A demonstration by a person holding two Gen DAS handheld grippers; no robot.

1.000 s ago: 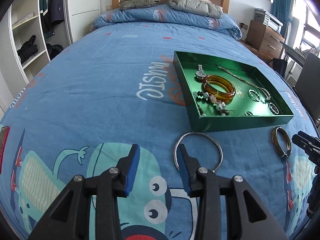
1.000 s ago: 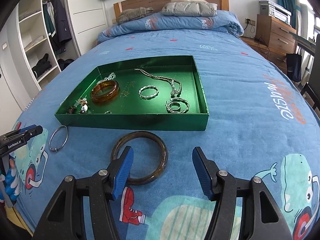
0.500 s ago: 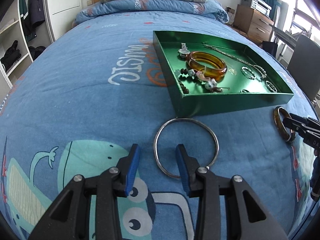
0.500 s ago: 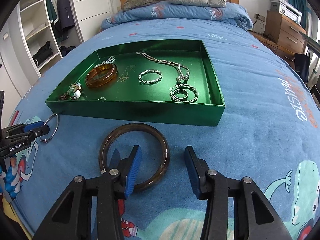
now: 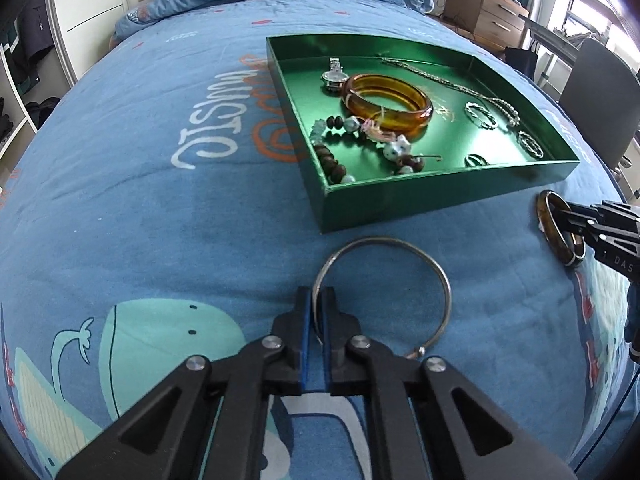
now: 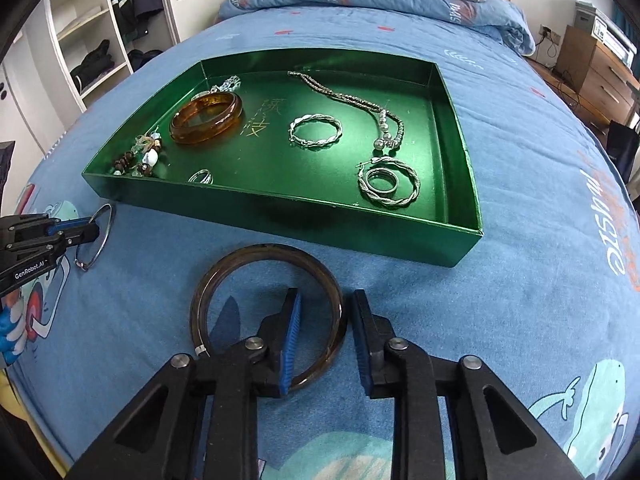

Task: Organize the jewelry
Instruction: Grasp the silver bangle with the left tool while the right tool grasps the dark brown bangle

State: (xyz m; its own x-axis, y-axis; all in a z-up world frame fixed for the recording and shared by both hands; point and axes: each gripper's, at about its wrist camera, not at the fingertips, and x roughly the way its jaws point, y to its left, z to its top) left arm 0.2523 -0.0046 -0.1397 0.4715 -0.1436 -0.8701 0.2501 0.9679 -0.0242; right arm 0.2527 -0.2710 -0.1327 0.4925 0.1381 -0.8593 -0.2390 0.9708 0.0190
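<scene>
A thin silver bangle point(image 5: 444, 280) lies on the blue bedspread in front of the green tray point(image 5: 400, 204). My left gripper point(image 5: 318, 294) is shut on its near-left wire; the right wrist view shows that gripper point(image 6: 94, 232) at the far left, on the silver bangle point(image 6: 103, 240). A dark brown bangle point(image 6: 208, 280) lies flat before the tray point(image 6: 280, 216). My right gripper point(image 6: 326, 300) straddles its right rim, jaws closing, with a gap still showing at the pads. The left wrist view shows this gripper point(image 5: 560, 220) astride the brown bangle point(image 5: 550, 224).
The tray holds an amber bangle point(image 6: 206, 118), a bead bracelet point(image 6: 138, 158), a silver necklace point(image 6: 352, 100), twisted silver hoops point(image 6: 316, 130), rings and a watch point(image 5: 334, 76). Pillows lie at the headboard. Open wardrobe shelves stand left, a wooden dresser point(image 6: 600, 76) right.
Both grippers came lower and closer to the bangles. The left jaws went from open to shut on the silver bangle. The right jaws narrowed around the brown bangle's rim.
</scene>
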